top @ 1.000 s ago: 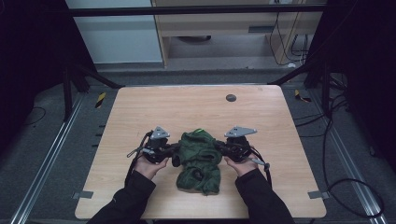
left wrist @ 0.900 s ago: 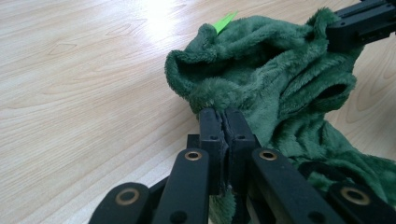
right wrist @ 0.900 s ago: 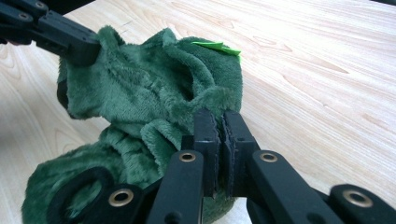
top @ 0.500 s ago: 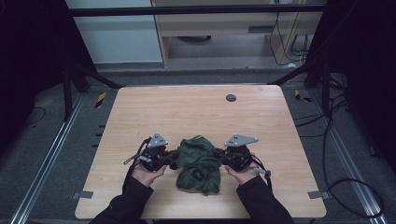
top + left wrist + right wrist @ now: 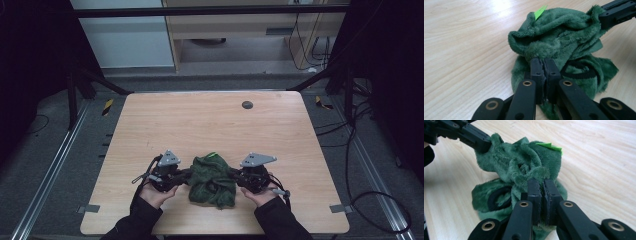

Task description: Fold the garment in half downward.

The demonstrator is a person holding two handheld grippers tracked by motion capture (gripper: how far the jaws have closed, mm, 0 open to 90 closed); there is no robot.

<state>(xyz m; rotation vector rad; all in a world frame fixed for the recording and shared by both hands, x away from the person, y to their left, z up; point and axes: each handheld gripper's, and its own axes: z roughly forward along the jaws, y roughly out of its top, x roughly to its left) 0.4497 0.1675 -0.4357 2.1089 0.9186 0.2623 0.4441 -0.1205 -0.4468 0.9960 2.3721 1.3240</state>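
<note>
Meanwhile both hands draw back toward the person's edge of the table [image 5: 150,120], and the green fleece garment [image 5: 212,179] comes with them: against the high view a second ago, the bundle and the two grippers sit noticeably nearer the front edge, with more bare wood showing beyond them. The left gripper [image 5: 184,176] is clamped on the garment's left side and the right gripper [image 5: 236,177] on its right side, each with its grey three-cornered plate on top. In the left gripper view the two black jaws are pressed almost together with a bunched fold of the plush fabric [image 5: 554,42] pinched between the pads; the right gripper view shows the same thing, jaws nearly closed on a gathered ridge of fleece [image 5: 524,165]. Neither grip loosens over the second.

The garment is still crumpled between the grippers, not spread: a black elastic trim [image 5: 579,71] loops out of the lower layers, and a bright green tag [image 5: 539,12] sticks up at the far edge. Part of the cloth rests on the wood below the pinched folds, so the bundle seems dragged rather than lifted clear.

My reading is that this pull repositions the garment close to the person, ready for straightening or folding. Since the hands stay about as close together as before, the fabric has not yet been stretched out; moving the two grips apart looks like the likely next need
</note>
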